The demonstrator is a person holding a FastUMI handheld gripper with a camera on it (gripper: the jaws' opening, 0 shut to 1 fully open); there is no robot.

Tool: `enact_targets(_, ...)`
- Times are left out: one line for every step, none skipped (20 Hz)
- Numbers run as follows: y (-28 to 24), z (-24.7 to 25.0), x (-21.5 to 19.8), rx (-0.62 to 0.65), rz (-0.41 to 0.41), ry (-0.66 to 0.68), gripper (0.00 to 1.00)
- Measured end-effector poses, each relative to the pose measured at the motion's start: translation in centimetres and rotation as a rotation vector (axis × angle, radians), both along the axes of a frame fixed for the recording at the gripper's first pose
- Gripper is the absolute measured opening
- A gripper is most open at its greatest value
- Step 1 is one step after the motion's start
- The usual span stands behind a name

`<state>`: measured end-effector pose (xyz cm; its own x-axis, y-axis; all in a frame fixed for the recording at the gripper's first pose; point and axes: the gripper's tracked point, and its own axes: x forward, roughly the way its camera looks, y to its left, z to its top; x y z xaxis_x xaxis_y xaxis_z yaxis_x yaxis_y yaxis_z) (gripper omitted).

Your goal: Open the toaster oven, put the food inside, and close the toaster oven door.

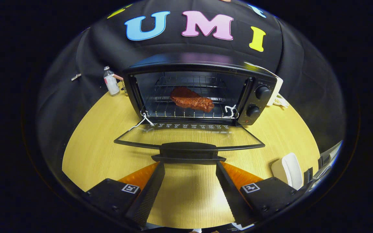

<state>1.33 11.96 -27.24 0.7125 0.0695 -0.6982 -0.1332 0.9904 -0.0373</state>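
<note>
Toaster oven (pixel 199 90) at the far middle of the wooden table (pixel 92 155), glass door (pixel 189 137) dropped flat toward the near side, handle (pixel 188 152) just ahead of the fingertips. Food (pixel 191 98), a brown steak-like piece, lying on the wire rack (pixel 173 111) inside. Two knobs (pixel 258 101) on the right panel. Small bottle (pixel 111 81) far left, beside the oven. White object (pixel 288 170) near right. Gripper (pixel 189 166) spread wide, holding nothing, fingers apart below the handle.
</note>
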Motion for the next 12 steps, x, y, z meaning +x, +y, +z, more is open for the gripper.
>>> enact_targets(0.0,0.4,0.0,0.004,-0.003,-0.007,0.98)
enact_targets(0.1,1.0,0.2,0.006,-0.004,-0.024,0.98)
enact_targets(0.2,1.6,0.4,0.006,-0.003,-0.040,0.98)
enact_targets(0.4,2.2,0.8,0.006,0.001,-0.058,0.98)
enact_targets(0.6,2.8,1.2,0.006,0.006,-0.078,0.98)
enact_targets(0.7,3.4,1.6,0.000,0.008,-0.095,1.00)
enact_targets(0.8,4.2,2.4,-0.006,0.015,-0.129,1.00)
enact_targets(1.0,5.2,3.3,-0.017,0.028,-0.173,1.00)
enact_targets(1.1,5.9,4.3,-0.035,0.047,-0.209,1.00)
enact_targets(1.2,6.6,5.2,-0.053,0.066,-0.244,1.00)
enact_targets(1.5,7.1,6.3,-0.056,0.085,-0.267,1.00)
enact_targets(2.0,7.2,7.0,-0.040,0.099,-0.269,1.00)
